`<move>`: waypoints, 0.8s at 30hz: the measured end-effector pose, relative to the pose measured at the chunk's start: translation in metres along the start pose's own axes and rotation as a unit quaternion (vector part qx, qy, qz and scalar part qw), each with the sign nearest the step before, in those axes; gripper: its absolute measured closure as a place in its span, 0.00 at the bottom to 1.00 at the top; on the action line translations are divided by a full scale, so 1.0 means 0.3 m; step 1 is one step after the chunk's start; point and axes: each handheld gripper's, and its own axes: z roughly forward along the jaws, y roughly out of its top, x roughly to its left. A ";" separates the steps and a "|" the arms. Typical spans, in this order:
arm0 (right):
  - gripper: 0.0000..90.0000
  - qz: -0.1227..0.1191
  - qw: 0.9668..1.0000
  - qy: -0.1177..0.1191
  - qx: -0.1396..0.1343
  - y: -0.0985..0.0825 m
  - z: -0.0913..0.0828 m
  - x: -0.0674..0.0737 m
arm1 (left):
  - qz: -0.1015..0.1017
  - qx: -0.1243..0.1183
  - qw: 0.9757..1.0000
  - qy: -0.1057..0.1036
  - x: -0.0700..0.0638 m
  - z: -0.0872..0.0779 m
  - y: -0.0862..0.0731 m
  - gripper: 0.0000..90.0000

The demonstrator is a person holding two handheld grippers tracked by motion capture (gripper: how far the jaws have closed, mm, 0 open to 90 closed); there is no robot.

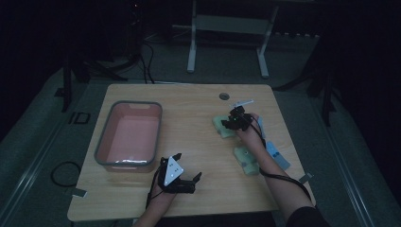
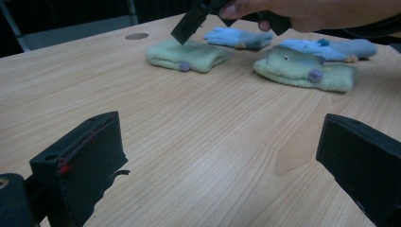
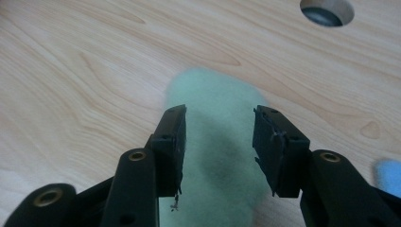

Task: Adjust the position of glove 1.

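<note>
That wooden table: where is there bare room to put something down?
Bare wood lies between the pink tub and the green socks, and along the far edge by the round hole. The right side is crowded: green and blue socks, with the right hand-held gripper over one.

At the lower middle of the high view we see our left claw (image 1: pixel 197 178), a black body topped by a pale grey three-cornered plate with small dark dots, and a thin black cable trailing off it toward the bottom edge. Our right claw (image 1: pixel 226 122), right of centre, is black too, carries a pale plate on top, and a black cable runs along our forearm to a dark sleeve (image 1: pixel 307 218) at the lower right corner. In the right claw view, the jaws are flat black blocks on black arms with brass-coloured screw holes.
</note>
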 end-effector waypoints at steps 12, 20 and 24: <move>0.68 0.008 1.000 -0.012 0.019 -0.029 0.065 0.001 | 0.000 0.001 1.000 -0.001 0.000 0.001 0.000 0.02; 0.82 0.010 1.000 -0.011 0.014 -0.026 0.069 0.018 | -0.001 0.002 1.000 0.000 0.000 0.002 0.001 0.02; 0.90 0.010 1.000 -0.013 0.017 -0.020 0.067 0.026 | 0.000 0.002 1.000 0.000 0.000 0.002 0.001 0.02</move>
